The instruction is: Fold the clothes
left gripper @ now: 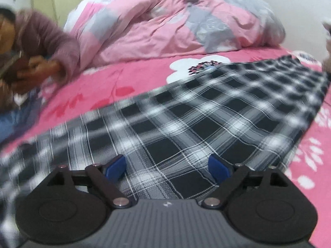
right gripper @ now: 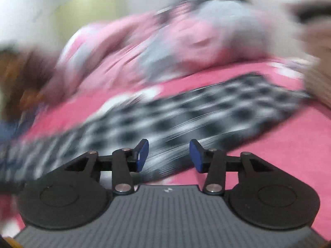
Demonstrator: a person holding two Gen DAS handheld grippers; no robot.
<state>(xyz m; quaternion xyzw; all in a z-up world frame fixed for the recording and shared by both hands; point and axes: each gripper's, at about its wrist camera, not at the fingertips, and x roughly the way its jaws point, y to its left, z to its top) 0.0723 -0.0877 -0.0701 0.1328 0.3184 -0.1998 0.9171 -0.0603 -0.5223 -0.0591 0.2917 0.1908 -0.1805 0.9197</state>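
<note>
A black-and-white plaid garment [left gripper: 186, 111] lies spread flat across a pink flowered bedsheet [left gripper: 132, 76]. My left gripper [left gripper: 167, 168] hovers over the garment's near part, open, with only cloth showing between its blue pads [left gripper: 114, 168]. In the right wrist view, which is heavily blurred, the same plaid garment [right gripper: 186, 111] stretches diagonally over the pink bedsheet [right gripper: 279, 144]. My right gripper [right gripper: 169, 156] stands open above the garment's near edge, nothing between its blue pads [right gripper: 142, 155].
A bunched pink and grey quilt [left gripper: 175, 24] fills the back of the bed. A person in a mauve fleece sleeve [left gripper: 45, 39] leans on the bed at the left, holding a dark object. A pale wardrobe [left gripper: 47, 2] stands behind.
</note>
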